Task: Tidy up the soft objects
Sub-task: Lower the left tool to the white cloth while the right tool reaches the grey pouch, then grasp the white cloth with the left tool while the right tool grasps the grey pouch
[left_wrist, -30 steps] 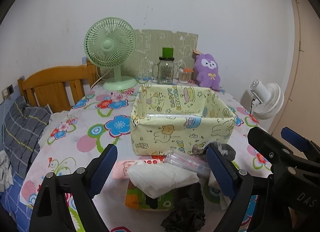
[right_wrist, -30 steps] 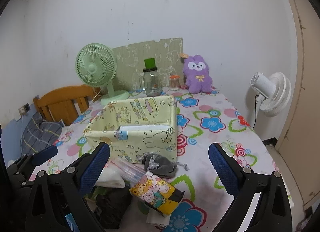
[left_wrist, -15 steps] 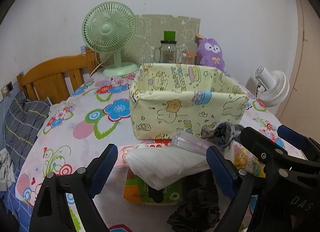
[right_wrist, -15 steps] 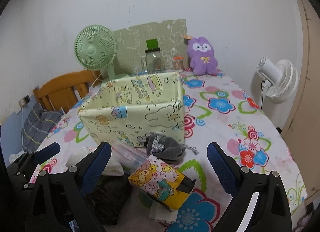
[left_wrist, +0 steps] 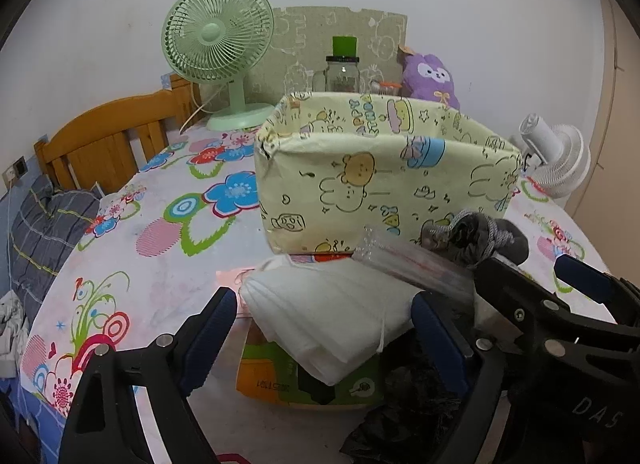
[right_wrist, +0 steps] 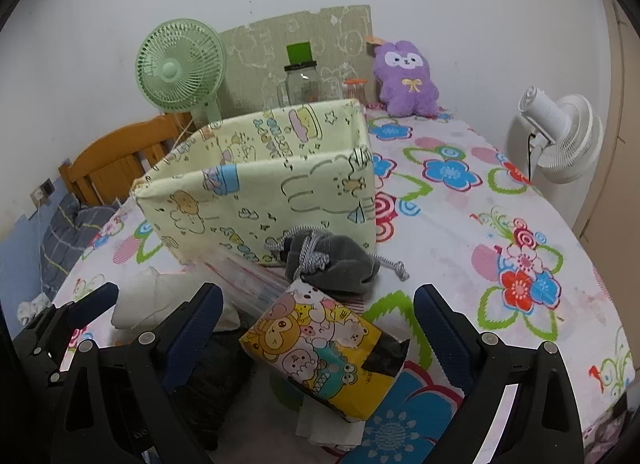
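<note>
Left hand-held gripper (left_wrist: pixel 324 338): jaws wide and closing slightly. The white folded cloth (left_wrist: pixel 328 316) lies in the gap between its blue pads (left_wrist: pixel 208 332); no pad presses on it. Nothing is held.

Right hand-held gripper (right_wrist: pixel 318 338): jaws wide apart. The yellow cartoon pack (right_wrist: pixel 324 352) lies between its pads (right_wrist: pixel 440 338), tilted, untouched as far as can be seen. Nothing is held.

Soft objects: all lie in a pile on the table (right_wrist: pixel 460 223), in front of the box (left_wrist: pixel 384 171), none inside it that can be seen. The white cloth rests on top of an orange-and-green carton (left_wrist: pixel 280 376). A clear zip bag (left_wrist: pixel 408 264) lies across the cloth's far edge, reaching toward the box. A grey drawstring pouch (right_wrist: pixel 332 260) sits against the box's front wall, its cord trailing to the right on the table. Black crumpled material (left_wrist: pixel 404 420) lies at the near edge of the pile, beside the carton. White paper (right_wrist: pixel 328 424) shows beneath the yellow pack.

Box: pale yellow, cartoon print, open top, upright near the table's middle.

Surroundings: floral cover on the table. Along the far wall stand a green fan (left_wrist: pixel 218 35), a glass jar (left_wrist: pixel 342 75) and a purple plush (right_wrist: pixel 406 79). A white fan (right_wrist: pixel 560 135) stands off the table to the right. A wooden bedhead (left_wrist: pixel 108 139) shows on the left.
</note>
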Demonstrator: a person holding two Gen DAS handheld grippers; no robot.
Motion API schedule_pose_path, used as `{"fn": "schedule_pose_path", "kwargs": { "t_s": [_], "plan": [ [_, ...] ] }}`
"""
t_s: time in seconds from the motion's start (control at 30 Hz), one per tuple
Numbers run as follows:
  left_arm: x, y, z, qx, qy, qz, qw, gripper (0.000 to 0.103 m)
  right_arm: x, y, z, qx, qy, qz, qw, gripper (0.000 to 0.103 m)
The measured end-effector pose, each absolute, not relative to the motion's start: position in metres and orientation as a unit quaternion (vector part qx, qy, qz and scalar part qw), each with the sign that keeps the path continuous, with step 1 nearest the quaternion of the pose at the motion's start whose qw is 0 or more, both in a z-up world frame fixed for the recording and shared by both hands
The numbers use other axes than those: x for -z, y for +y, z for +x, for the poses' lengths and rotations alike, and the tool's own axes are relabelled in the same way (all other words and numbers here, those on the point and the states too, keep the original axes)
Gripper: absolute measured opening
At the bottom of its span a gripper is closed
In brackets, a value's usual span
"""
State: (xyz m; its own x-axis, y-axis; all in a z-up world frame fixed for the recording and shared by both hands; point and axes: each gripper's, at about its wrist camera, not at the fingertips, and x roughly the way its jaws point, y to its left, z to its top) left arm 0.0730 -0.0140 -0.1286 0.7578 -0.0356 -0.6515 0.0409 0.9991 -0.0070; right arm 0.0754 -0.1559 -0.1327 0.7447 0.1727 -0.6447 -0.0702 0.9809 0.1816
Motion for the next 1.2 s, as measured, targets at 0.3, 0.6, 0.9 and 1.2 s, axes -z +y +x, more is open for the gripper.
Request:
{"fn": "schedule_pose_path", "kwargs": {
  "t_s": [0.3, 0.6, 0.9, 1.2],
  "plan": [
    [0.136, -0.018, 0.078, 0.021, 0.359, 0.012, 0.933, 0.079, 0.146, -0.156, 0.082, -0.063, 0.368, 0.091, 0.923, 0.097],
    [0.139, -0.026, 0.079, 0.024, 0.361, 0.025, 0.932, 0.056, 0.153, -0.153, 0.088, -0.066, 0.377, 0.103, 0.918, 0.086],
    [0.137, -0.026, 0.079, 0.038, 0.362, 0.013, 0.931, 0.037, 0.152, -0.153, 0.089, -0.061, 0.374, 0.11, 0.919, 0.071],
    [0.134, -0.027, 0.076, 0.046, 0.358, 0.009, 0.932, 0.02, 0.149, -0.151, 0.087, -0.064, 0.372, 0.11, 0.92, 0.056]
  ]
}}
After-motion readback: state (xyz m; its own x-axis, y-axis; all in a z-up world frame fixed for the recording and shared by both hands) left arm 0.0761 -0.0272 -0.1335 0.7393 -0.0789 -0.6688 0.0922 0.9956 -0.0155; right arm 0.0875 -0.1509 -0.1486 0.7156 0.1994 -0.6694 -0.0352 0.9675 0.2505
